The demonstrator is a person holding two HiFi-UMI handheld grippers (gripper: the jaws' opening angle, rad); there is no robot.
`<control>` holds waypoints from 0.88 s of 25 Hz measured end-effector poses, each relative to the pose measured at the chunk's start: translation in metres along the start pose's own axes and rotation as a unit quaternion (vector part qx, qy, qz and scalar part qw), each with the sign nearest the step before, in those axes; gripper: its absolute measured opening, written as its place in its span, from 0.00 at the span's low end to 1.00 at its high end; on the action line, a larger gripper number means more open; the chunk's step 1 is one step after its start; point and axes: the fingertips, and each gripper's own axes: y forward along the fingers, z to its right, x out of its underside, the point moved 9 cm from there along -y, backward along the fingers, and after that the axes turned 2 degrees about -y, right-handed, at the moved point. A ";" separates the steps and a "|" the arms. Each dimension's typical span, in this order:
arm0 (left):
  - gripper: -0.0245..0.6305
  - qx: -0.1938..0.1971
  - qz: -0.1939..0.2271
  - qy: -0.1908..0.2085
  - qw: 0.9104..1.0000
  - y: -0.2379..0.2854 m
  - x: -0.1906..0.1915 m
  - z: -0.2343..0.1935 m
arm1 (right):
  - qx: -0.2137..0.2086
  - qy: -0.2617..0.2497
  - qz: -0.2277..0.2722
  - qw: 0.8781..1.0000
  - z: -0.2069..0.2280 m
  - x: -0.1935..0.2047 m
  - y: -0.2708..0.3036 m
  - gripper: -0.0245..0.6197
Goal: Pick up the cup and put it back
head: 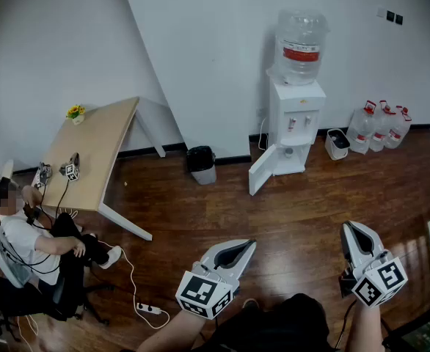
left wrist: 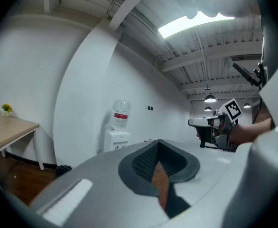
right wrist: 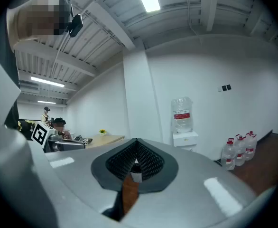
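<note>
Brown wood floor (head: 200,218) fills most of the head view, and no cup shows on it or anywhere else: not on the pale table (head: 97,149), nor by the water dispenser (head: 296,123), whose lower door (head: 263,171) hangs open (cups may sit in there, but the inside cannot be made out). So I cannot say where the cup is.

Both tools are held low in front of the person, well apart from any furniture. The left gripper (head: 248,244) has its jaws brought together at the tips, with only a thin slit behind them showing floor, and nothing is held in it. The right gripper (head: 349,228) is likewise closed and empty; through its slit a far-off waste bin (head: 202,164) peeks, not a thing it holds.

A seated person (head: 31,240) is at the table's near end, and spare water bottles (head: 380,127) stand by the wall.

Judging from the task alone, the pick-up has not begun. A dispenser cup would likely be light and thin-walled, easy to crush or tip, so I would take it across the side wall below the rim with a gentle squeeze.
</note>
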 end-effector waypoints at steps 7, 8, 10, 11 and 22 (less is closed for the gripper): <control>0.05 0.001 0.003 0.004 1.000 0.050 -0.006 -0.026 | 0.000 0.005 0.000 1.000 0.035 0.001 0.044 0.04; 0.05 -0.002 0.003 0.004 1.000 0.061 -0.006 -0.028 | -0.002 0.005 0.002 1.000 0.045 0.000 0.049 0.04; 0.05 -0.009 0.000 0.002 1.000 0.083 -0.007 -0.031 | -0.006 0.007 0.004 1.000 0.066 -0.001 0.060 0.04; 0.05 -0.012 0.000 0.001 1.000 0.094 -0.009 -0.031 | -0.008 0.008 0.003 1.000 0.077 -0.002 0.066 0.04; 0.05 -0.047 -0.004 0.030 0.998 0.222 -0.036 -0.032 | -0.055 0.013 0.003 0.998 0.204 -0.028 0.124 0.04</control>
